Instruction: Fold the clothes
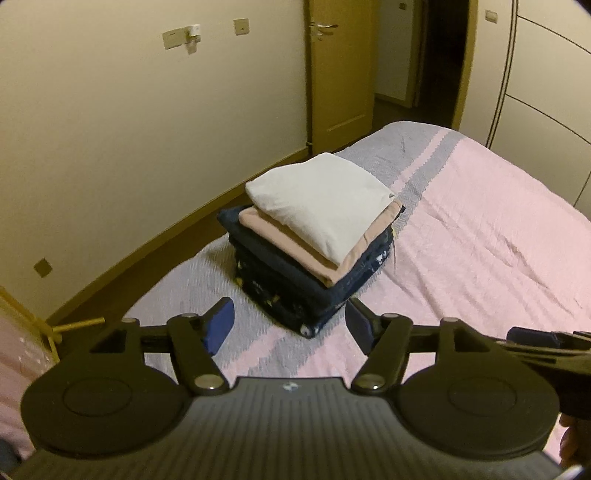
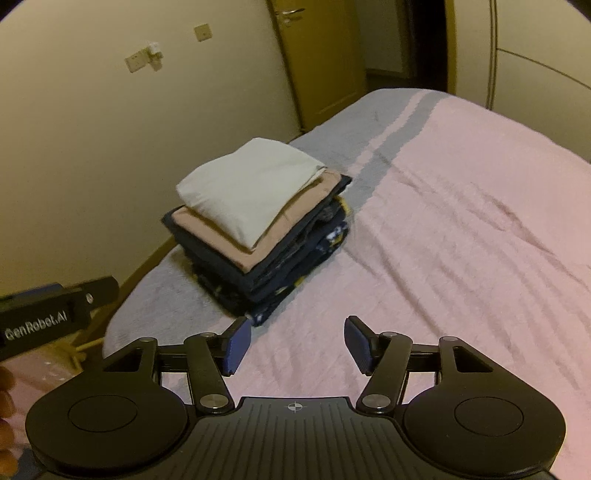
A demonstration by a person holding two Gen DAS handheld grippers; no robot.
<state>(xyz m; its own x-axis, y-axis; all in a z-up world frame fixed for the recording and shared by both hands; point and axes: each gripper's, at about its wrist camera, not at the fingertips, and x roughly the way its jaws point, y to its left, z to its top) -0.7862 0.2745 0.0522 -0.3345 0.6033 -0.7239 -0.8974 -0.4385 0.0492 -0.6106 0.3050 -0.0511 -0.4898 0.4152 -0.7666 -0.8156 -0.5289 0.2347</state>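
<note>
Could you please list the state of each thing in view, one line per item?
Left claw: open, holding nothing.
Right claw: open, holding nothing.
White garment: folded, on top of the stack.
Tan garment: folded, directly under the white one.
Dark patterned garments: folded, at the bottom of the stack.
Bedspread: spread over the bed, slightly wrinkled.
Door: open.

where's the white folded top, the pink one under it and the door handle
white folded top (image 1: 321, 199), left wrist view, middle of its upper face
pink folded garment (image 1: 295, 251), left wrist view, exposed front edge
door handle (image 1: 324, 26), left wrist view, the lever
</note>
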